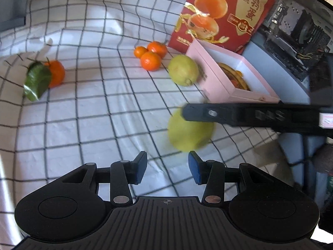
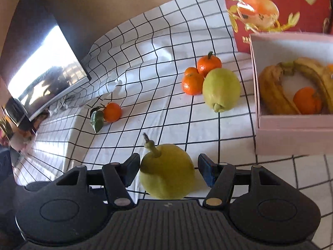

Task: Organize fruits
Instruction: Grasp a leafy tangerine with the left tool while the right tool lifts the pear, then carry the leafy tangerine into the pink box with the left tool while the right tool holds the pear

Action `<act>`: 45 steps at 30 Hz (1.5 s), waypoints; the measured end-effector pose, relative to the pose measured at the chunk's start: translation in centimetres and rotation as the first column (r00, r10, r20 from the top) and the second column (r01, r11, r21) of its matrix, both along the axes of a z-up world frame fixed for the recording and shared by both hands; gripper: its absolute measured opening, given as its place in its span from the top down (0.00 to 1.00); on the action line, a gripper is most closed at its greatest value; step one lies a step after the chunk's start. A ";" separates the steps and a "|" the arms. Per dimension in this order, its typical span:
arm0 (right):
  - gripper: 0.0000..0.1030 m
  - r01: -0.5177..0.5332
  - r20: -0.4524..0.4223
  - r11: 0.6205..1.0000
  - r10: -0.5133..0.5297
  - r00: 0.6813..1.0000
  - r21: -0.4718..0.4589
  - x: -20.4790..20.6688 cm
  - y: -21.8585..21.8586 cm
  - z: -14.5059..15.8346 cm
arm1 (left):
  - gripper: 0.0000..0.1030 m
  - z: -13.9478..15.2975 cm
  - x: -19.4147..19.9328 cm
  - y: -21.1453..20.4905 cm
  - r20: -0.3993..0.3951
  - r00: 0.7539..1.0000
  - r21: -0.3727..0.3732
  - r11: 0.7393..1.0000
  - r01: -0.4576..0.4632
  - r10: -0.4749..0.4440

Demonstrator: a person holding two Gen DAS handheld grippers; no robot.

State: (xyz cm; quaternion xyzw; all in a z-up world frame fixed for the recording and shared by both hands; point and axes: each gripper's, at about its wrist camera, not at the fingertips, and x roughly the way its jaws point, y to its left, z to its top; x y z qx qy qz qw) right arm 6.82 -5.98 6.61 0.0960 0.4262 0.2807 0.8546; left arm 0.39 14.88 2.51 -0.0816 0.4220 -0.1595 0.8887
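Note:
A yellow-green pear [image 2: 167, 171] with a stem sits between the open fingers of my right gripper [image 2: 168, 171]; the pads stand apart from its sides. It also shows in the left wrist view [image 1: 190, 132], partly under the right gripper's finger [image 1: 239, 115]. My left gripper [image 1: 167, 167] is open and empty, just in front of that pear. A second pear [image 1: 183, 70] [image 2: 221, 89] lies beside the pink box [image 1: 249, 94] [image 2: 291, 139], which holds bananas [image 2: 274, 89] and a mandarin [image 2: 307, 101]. Three mandarins [image 1: 150, 55] [image 2: 197, 76] cluster behind it.
A mandarin with a green leaf [image 1: 44, 77] [image 2: 108, 113] lies apart at the left on the checked tablecloth [image 1: 93, 114]. A red gift bag [image 1: 224, 12] stands behind the box. A monitor [image 2: 41, 70] stands at the far left.

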 end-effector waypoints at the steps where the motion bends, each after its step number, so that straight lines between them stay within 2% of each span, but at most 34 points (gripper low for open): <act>1: 0.39 -0.009 0.023 1.000 0.009 1.000 -0.010 -0.3 0.1 0.4 | 0.53 0.1 0.2 0.4 0.004 1.000 0.017 1.000 -0.020 0.020; 6: 0.37 -0.018 0.153 0.993 0.036 0.988 -0.119 -2.3 0.1 2.5 | 0.53 1.6 2.3 3.8 0.070 0.983 0.085 0.981 -0.177 0.171; 8: 0.32 -0.012 0.199 0.982 0.050 0.979 -0.187 -3.5 0.2 2.8 | 0.53 2.8 3.6 5.0 0.127 0.973 0.124 0.971 -0.206 0.190; 11: 0.31 -0.025 0.223 0.959 0.090 0.971 -0.281 -5.3 0.6 2.5 | 0.53 4.3 6.1 6.7 0.184 0.958 0.199 0.946 -0.257 0.222; 14: 0.31 -0.042 0.227 0.944 0.121 0.966 -0.327 -7.0 1.2 2.1 | 0.53 4.2 9.0 8.6 0.170 0.943 0.242 0.916 -0.320 0.285; 16: 0.31 -0.034 0.229 0.940 0.118 0.966 -0.339 -7.6 1.4 1.9 | 0.53 3.5 10.2 9.7 0.136 0.932 0.241 0.901 -0.361 0.337; 19: 0.31 -0.026 0.225 0.934 0.113 0.968 -0.356 -8.2 1.5 1.7 | 0.53 2.6 10.8 10.2 0.104 0.938 0.191 0.919 -0.344 0.330; 22: 0.31 -0.016 0.221 0.928 0.105 0.970 -0.373 -8.5 0.8 1.7 | 0.53 2.0 11.5 10.2 0.094 0.944 0.210 0.920 -0.331 0.318; 23: 0.31 -0.009 0.220 0.925 0.099 0.970 -0.379 -8.6 0.7 1.6 | 0.49 1.8 11.8 10.1 0.092 0.945 0.216 0.920 -0.326 0.313; 28: 0.31 0.013 0.194 0.920 0.068 0.979 -0.392 -8.7 0.0 1.1 | 0.47 0.9 12.7 9.7 0.092 0.948 0.174 0.932 -0.317 0.305; 32: 0.31 0.002 0.185 0.912 0.081 0.979 -0.409 -8.9 0.2 0.7 | 0.51 0.2 13.2 8.8 0.063 0.961 0.187 0.943 -0.276 0.269; 41: 0.31 -0.035 0.179 0.895 0.127 0.976 -0.444 -9.2 1.2 0.3 | 0.50 0.4 12.6 9.0 0.101 0.963 0.206 0.942 -0.264 0.248; 45: 0.31 -0.047 0.187 0.887 0.148 0.971 -0.460 -9.5 1.6 0.1 | 0.51 1.1 10.8 8.9 0.093 0.962 0.164 0.949 -0.268 0.255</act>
